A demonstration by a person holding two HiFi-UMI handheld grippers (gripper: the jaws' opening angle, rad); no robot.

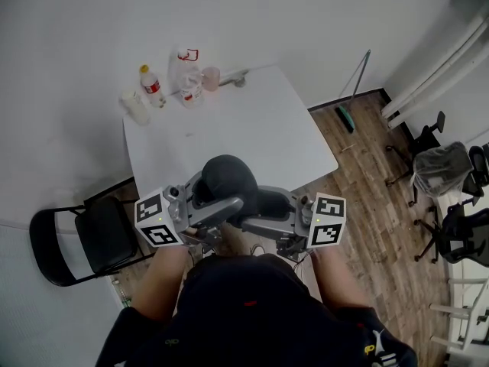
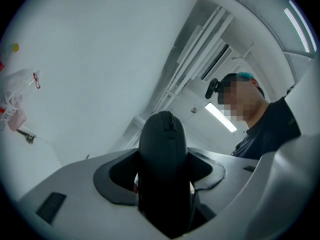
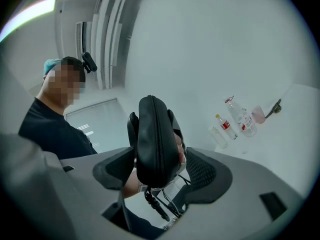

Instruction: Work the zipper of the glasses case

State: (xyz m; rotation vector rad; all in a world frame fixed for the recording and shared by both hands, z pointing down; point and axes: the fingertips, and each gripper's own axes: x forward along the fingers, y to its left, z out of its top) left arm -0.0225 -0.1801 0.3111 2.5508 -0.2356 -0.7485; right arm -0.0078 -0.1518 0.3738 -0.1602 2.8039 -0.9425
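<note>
Obs.: the black, rounded, fabric-covered zip glasses case (image 1: 228, 176) is held in the air close to the person's torso, at the near edge of the white square tabletop (image 1: 252, 121). It does not appear to rest on the tabletop.

Left hand-held gripper (image 2: 163, 170): clamped on the case. Both dark pads press the case's flanks, and the case stands upright between them with the zipper seam (image 2: 171, 121) running over its top. Judgement: this grip serves as the anchor, so the case cannot turn while the zipper is worked.

Right hand-held gripper (image 3: 159, 170): jaws spread wide. The case's other end stands between them, with a gap showing on each side, so there is no grip here. The zipper line faces this camera edge-on. Judgement: the spread jaws are placed to straddle the seam, probably to find the pull. I cannot make out the pull tab in any view.

Far side of the tabletop, well apart from the work: a clear plastic bottle with a yellow cap and red label (image 1: 152, 85), more clear bottles and a small pink cup (image 1: 211, 77).

Writing: the bottle label print is too small to read. The case shows no logo. The gripper cubes carry only black-and-white square markers.
</note>
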